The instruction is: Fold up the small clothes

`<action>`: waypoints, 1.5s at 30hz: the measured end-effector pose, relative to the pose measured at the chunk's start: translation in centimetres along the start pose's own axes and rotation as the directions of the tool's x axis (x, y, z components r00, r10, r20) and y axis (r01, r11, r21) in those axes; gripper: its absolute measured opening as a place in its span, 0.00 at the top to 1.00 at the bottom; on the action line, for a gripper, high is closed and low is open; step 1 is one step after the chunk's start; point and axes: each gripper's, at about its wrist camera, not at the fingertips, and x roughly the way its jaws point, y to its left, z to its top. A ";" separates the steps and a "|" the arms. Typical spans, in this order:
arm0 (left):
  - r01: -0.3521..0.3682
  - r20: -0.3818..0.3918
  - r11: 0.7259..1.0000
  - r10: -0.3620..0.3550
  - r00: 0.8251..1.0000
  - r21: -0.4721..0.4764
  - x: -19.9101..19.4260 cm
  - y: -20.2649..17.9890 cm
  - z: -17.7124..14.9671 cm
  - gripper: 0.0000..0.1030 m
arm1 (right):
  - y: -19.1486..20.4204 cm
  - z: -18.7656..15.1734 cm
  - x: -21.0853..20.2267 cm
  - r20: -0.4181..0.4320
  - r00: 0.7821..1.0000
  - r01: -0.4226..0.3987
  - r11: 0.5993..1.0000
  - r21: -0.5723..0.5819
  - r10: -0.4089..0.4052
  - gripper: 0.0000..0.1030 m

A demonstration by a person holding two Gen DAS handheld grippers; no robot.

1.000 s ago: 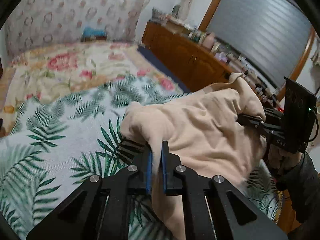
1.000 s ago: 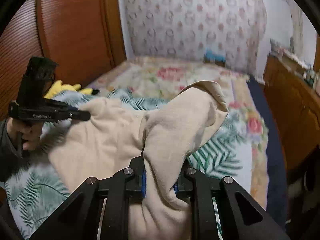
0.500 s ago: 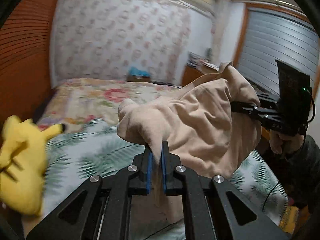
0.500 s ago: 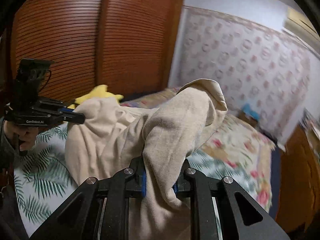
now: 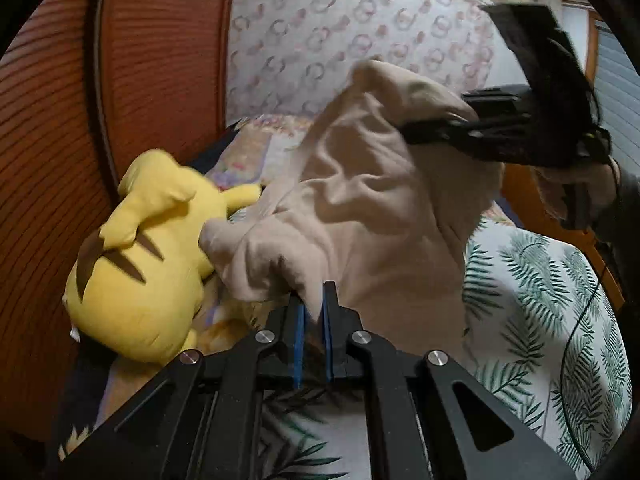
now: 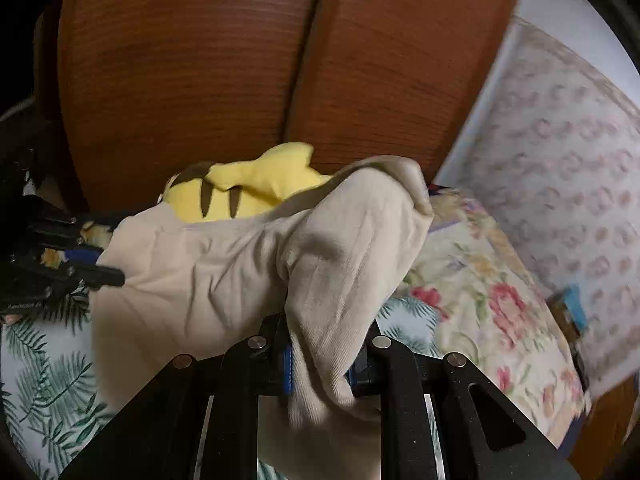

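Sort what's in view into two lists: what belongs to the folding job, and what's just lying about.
Belongs to the job:
- beige garment, held up between both grippers
- left gripper, jaws shut on the garment
- right gripper, jaws shut on the garment
- leaf-print bedspread, the folding surface

Just lying about:
- yellow plush toy
- floral quilt
- wooden wardrobe

Beige garment (image 5: 360, 216), yellow brown-striped plush (image 5: 144, 264), palm-leaf sheet (image 5: 552, 304)

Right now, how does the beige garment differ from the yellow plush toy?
The beige garment is thin, creased cloth held up off the bed, pinched by the left hand-held gripper and the right hand-held gripper. The yellow plush toy is stuffed, has brown stripes, and lies ungripped by the wooden panel. Both are soft fabric.
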 end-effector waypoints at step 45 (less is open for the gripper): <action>0.087 0.167 0.977 -0.120 0.979 0.193 -9.0 -13.2 -1.3 0.19 | 14.9 -16.5 -19.3 -0.001 0.889 0.344 0.667 0.660 -0.458 0.35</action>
